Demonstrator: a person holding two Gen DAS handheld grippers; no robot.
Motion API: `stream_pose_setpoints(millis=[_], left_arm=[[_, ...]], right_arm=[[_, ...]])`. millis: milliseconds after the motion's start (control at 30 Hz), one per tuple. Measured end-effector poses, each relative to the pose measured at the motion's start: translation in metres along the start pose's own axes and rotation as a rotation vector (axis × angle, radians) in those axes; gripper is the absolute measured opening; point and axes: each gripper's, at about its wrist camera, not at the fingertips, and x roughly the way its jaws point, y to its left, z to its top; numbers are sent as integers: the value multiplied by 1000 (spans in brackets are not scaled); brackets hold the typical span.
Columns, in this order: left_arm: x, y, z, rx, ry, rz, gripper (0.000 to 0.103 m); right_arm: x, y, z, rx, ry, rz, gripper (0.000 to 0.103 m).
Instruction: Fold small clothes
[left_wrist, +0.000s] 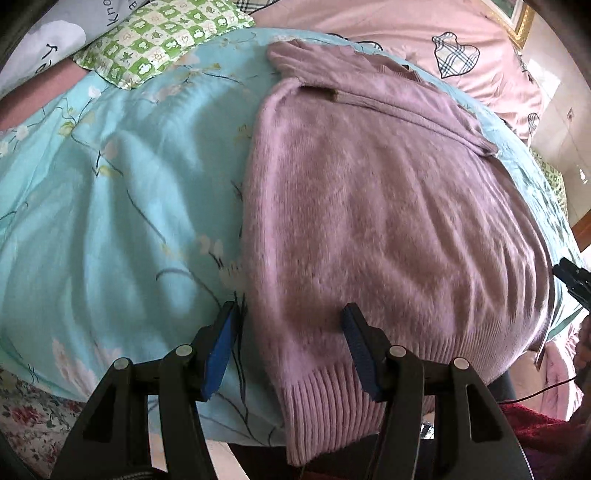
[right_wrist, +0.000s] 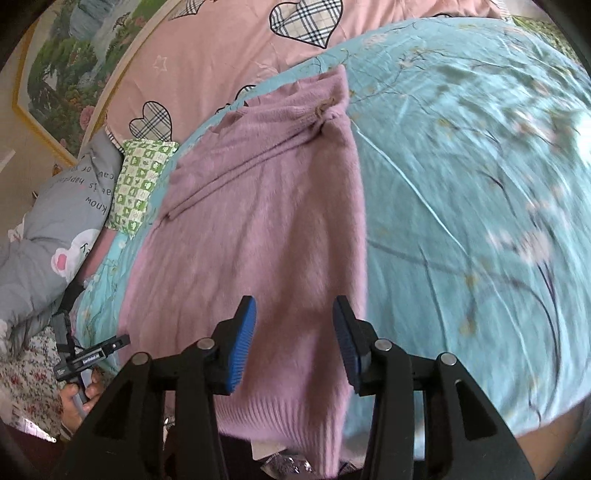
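Now mauve sweater lies flat, sleeves folded in; left gripper and right gripper hover parted, empty, over hem, likely for next fold.

free: teal sheet | blocked: green pillow behind

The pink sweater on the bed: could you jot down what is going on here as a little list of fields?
garment: pink sweater, lying flat, sleeves folded in, ribbed hem hanging over the near edge
surface: turquoise floral quilt
left gripper: open, over the sweater's left hem corner, nothing held
right gripper: open, over the sweater's right side near the hem, nothing held
nearby: green checked pillow, pink heart-print bedding
fold stage: partly folded
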Motion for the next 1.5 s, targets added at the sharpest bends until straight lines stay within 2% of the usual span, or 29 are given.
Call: stream_pose_setpoints(millis=[167, 267, 333, 600, 767, 833, 867, 967, 1000, 1033, 1167, 1233, 1400, 1500], left_arm=[[-2, 6, -10, -21, -19, -34, 58], [-4, 10, -15, -45, -45, -63, 54], [-4, 11, -18, -54, -55, -79, 50], [-2, 6, -27, -21, -50, -114, 50], [-2, 12, -29, -6, -48, -135, 50], [-1, 12, -29, 4, -51, -126, 35], [-1, 13, -29, 4, -51, -128, 34], [-1, 18, -28, -4, -47, -145, 19], [-2, 19, -29, -5, -47, -146, 6], [-4, 18, -29, -9, -50, -148, 5], [-13, 24, -35, -20, -69, -181, 4], [-9, 26, -39, -24, -54, -182, 5], [-1, 23, -37, -49, -21, -199, 10], [0, 21, -37, -35, -26, -202, 9]], right_arm=[[-14, -12, -26, 17, 2, 1, 45], [-13, -18, -41, 15, 35, 26, 45], [-11, -18, -49, -3, 44, 61, 45], [20, -5, -56, -85, 102, 187, 45], [25, -10, -55, -80, 111, 261, 42], [25, -12, -52, -70, 111, 290, 39], [26, -14, -52, -62, 109, 298, 37], [28, -17, -52, -29, 103, 302, 25], [29, -18, -53, -20, 100, 299, 17], [30, -19, -53, -15, 101, 280, 7], [24, -20, -55, -43, 111, 236, 7], [18, -20, -57, -62, 117, 222, 6], [23, -24, -57, -20, 131, 255, 8], [28, -22, -58, -10, 142, 268, 9]])
